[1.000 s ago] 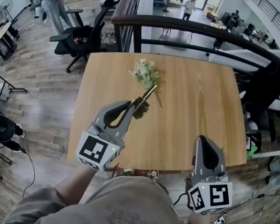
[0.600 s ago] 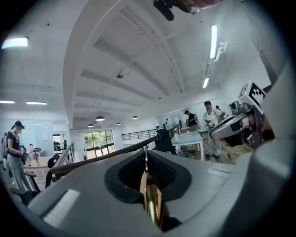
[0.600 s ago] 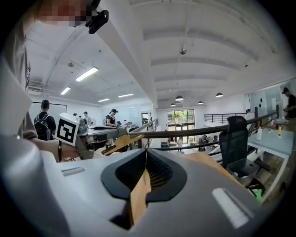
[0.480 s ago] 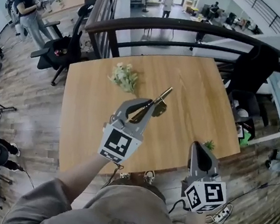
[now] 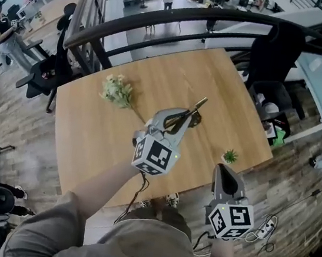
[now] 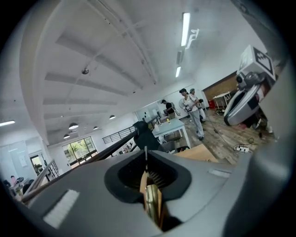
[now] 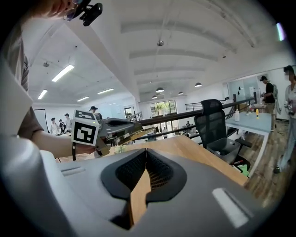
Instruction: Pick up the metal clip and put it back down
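Head view: left gripper (image 5: 181,119) fingers clench the metal clip (image 5: 197,107) above the table (image 5: 88,138), ready for set-down, while right gripper (image 5: 221,170) fingers stay out of the way, closed and empty.

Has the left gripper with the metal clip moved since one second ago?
Yes. The left gripper, shut on the metal clip, has moved rightward, away from the flower bunch on the table.

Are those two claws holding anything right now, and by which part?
The left claw grips the metal clip by one end, with the rest poking out past its tips. The right claw is shut and empty.
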`<state>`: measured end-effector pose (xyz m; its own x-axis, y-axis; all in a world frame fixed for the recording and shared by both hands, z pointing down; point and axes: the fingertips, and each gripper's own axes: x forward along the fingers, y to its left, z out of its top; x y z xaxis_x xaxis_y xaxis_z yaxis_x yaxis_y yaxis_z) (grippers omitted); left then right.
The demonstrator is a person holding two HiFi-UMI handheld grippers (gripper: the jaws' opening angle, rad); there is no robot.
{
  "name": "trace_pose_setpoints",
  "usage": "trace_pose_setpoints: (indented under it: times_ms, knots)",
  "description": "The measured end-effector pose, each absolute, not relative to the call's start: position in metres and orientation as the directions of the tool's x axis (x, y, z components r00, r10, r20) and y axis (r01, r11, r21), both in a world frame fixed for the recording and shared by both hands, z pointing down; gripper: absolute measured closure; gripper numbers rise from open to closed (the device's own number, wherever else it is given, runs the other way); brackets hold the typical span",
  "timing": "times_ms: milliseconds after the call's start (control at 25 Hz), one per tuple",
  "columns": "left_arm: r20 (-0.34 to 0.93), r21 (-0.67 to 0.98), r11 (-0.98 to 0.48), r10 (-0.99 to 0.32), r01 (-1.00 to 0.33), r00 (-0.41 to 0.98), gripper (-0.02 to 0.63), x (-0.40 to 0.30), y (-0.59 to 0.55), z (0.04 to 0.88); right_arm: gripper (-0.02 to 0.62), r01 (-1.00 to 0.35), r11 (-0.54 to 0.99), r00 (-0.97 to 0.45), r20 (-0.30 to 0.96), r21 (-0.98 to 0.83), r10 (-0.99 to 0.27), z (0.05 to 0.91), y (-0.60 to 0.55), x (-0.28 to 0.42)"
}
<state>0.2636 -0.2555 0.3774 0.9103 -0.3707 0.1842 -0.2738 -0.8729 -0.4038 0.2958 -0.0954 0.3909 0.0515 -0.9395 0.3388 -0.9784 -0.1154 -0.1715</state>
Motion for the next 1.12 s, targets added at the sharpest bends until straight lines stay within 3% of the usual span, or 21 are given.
trace_pose_setpoints:
  times_ms: [440,880,1120]
  knots:
    - [0.328,-0.572,-0.817,-0.302,-0.066,0.895,0.589,0.357,-0.265,0.483,0.583,-0.956,-0.183,0.077,0.404,-0.231,-0.912,0.449,-0.110,0.349]
    - [0.493,-0.606,-0.788,-0.261,0.112,0.830,0.589,0.424,-0.297,0.605,0.583,-0.916,-0.217,0.025,0.491,-0.339,-0.871,0.523,-0.137,0.386]
    - [0.518,-0.614,-0.775,-0.251,0.150,0.818,0.589,0.443,-0.300,0.634,0.583,-0.913,-0.223,0.012,0.526,-0.340,-0.850,0.552,-0.138,0.394]
